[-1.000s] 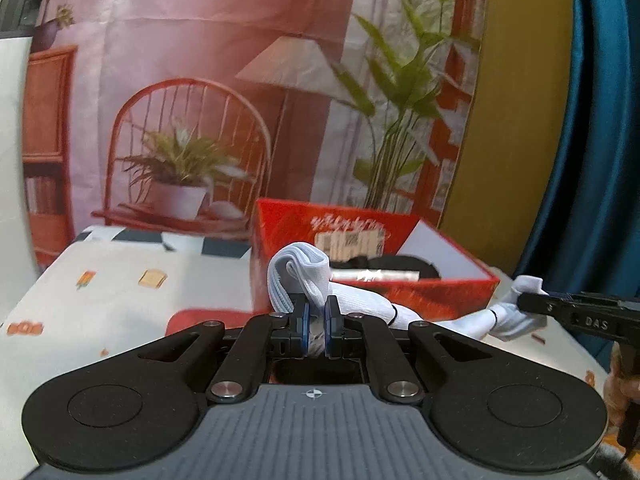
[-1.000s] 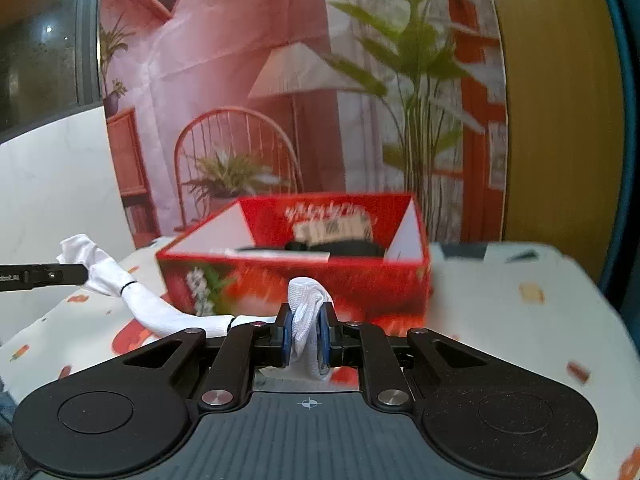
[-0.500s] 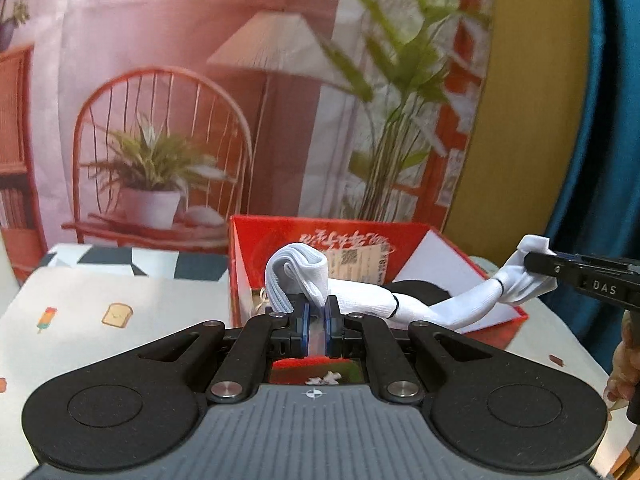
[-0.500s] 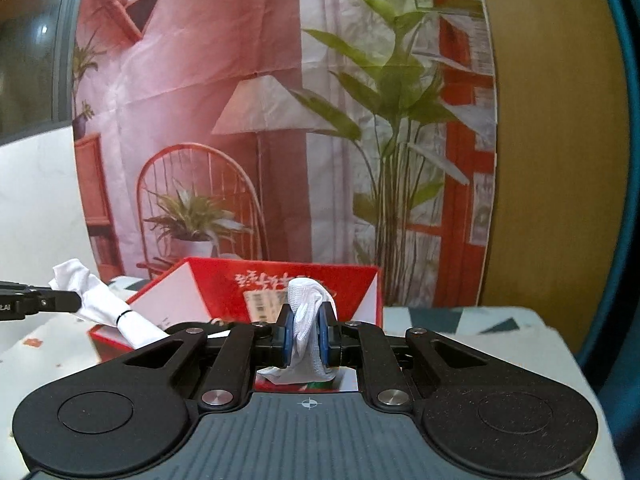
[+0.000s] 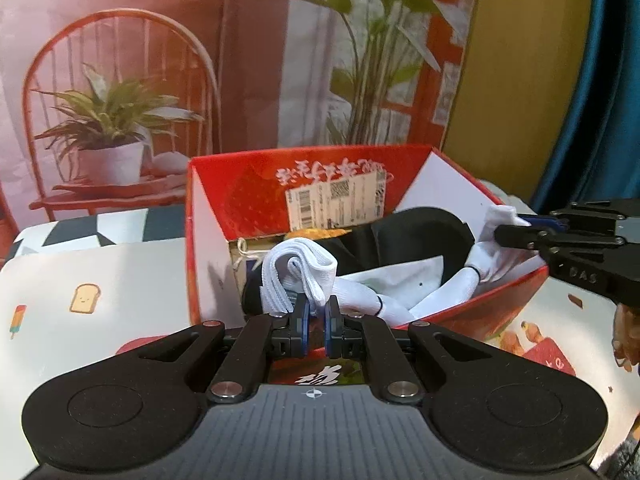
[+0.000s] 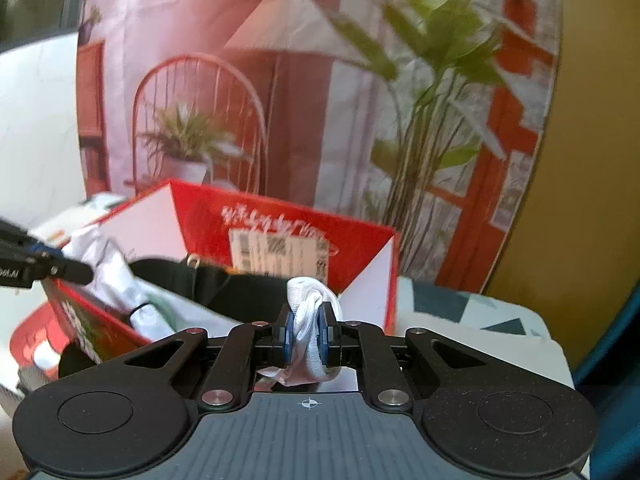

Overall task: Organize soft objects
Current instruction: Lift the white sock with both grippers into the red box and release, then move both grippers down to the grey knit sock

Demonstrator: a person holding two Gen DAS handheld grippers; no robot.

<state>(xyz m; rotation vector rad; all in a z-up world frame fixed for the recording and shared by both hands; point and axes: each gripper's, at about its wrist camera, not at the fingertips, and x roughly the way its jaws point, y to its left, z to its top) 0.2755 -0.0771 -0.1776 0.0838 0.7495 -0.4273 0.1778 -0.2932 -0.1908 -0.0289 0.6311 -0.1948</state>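
A long white sock (image 5: 436, 298) is stretched between both grippers and sags into the open red box (image 5: 240, 204). My left gripper (image 5: 316, 320) is shut on one bunched end of it, just over the box's near wall. My right gripper (image 5: 502, 236) is shut on the other end, above the box's right rim. In the right wrist view the right gripper (image 6: 308, 332) pinches the sock's end (image 6: 306, 300), and the left gripper (image 6: 84, 271) comes in from the left, holding the sock (image 6: 116, 276). A black soft item (image 5: 420, 232) lies inside the box.
The box stands on a white tablecloth (image 5: 100, 276) with small printed pictures. A printed backdrop (image 5: 120, 60) of a chair and plants hangs close behind. A blue curtain (image 5: 612, 80) is at the right. A person's hand (image 5: 628, 344) shows at the right edge.
Both grippers carried the sock forward from in front of the box to over its opening. The sock's middle now hangs inside the box. Both grips stayed shut.
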